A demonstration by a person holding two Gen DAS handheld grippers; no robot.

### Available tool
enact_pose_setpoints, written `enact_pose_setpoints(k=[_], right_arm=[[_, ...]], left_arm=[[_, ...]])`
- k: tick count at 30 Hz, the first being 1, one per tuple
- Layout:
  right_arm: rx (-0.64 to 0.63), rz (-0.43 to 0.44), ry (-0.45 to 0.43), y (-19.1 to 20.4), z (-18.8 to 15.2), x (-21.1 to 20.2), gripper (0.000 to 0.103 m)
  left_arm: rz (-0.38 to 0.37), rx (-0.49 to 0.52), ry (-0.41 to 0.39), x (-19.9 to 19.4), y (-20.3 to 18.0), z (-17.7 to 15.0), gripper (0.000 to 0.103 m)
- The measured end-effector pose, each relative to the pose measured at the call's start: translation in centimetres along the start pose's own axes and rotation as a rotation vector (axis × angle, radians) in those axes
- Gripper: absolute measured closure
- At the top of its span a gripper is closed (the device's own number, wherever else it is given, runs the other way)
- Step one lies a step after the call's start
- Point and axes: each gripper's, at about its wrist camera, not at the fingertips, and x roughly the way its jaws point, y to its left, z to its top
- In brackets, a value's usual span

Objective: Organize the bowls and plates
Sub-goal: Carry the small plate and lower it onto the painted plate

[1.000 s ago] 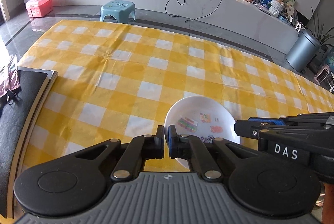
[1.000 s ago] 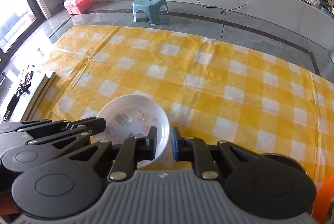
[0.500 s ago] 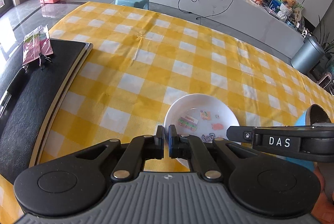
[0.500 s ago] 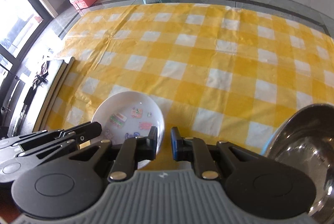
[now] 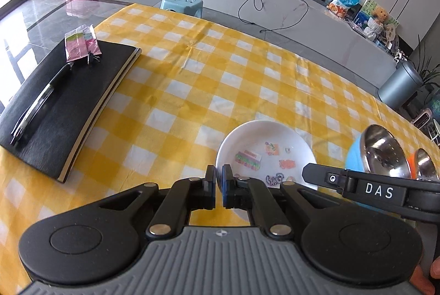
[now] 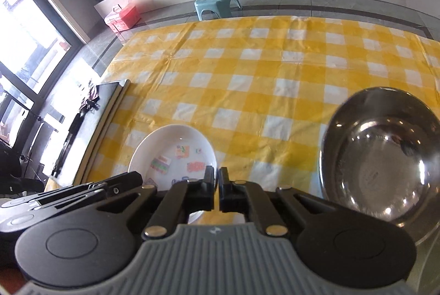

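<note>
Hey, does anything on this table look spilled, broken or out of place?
Nothing looks spilled or broken. The white plate sits flat on the checked tablecloth, and the steel bowls stand upright to its right. The only non-dish item is a black notebook with a pen and packet on it, at the table's left edge.

White letters "DAS" stand on the right gripper (image 5: pixel 310 175), on its black arm in the left wrist view.
</note>
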Motion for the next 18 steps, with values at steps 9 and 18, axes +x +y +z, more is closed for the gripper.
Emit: enact_pose_setpoints(k=[9, 18], right_arm=[[0.168, 0.087, -0.013, -3.1, -9.4, -7.2, 0.103], [0.182, 0.029, -0.082, -4.0, -15.7, -12.0, 0.103]], left_arm=[[-0.053, -0.061, 0.023, -4.8, -2.0, -7.7, 0.099], [-0.088, -0.052, 0.026, -6.7, -4.2, -12.3, 0.099]])
